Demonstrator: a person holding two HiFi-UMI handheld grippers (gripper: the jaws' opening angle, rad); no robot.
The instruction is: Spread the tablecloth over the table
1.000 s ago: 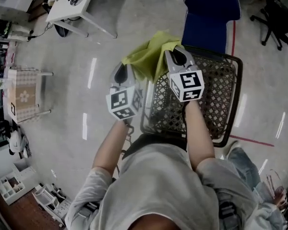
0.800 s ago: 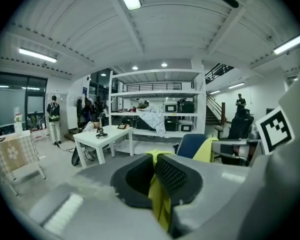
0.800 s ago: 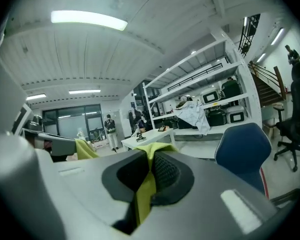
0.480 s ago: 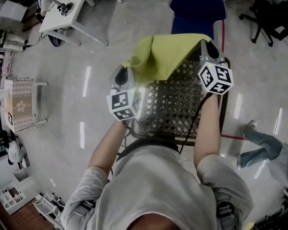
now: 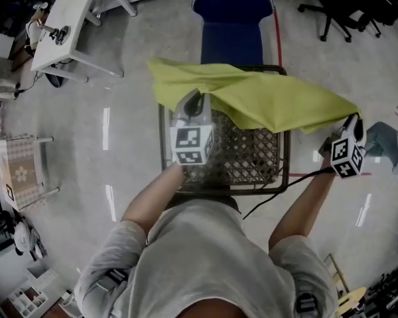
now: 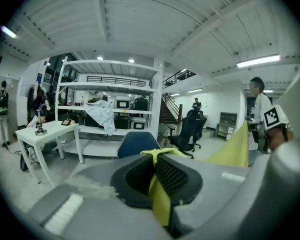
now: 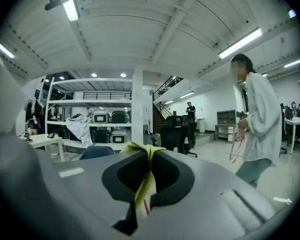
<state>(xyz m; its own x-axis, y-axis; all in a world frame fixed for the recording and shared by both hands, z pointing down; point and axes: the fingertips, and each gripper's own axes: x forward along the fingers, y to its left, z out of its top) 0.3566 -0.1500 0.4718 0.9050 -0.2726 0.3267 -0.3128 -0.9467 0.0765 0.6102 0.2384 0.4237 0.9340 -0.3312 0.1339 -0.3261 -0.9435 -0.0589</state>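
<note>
Chair (image 5: 232, 15) beyond table (image 5: 252, 159), open floor (image 5: 119, 151) beside

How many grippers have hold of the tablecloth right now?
2. Left gripper is shut on the tablecloth toward its left; right gripper is shut on its right corner.

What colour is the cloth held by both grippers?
The thin fabric tablecloth is plain yellow-green, with no pattern; the head view shows it best.
</note>
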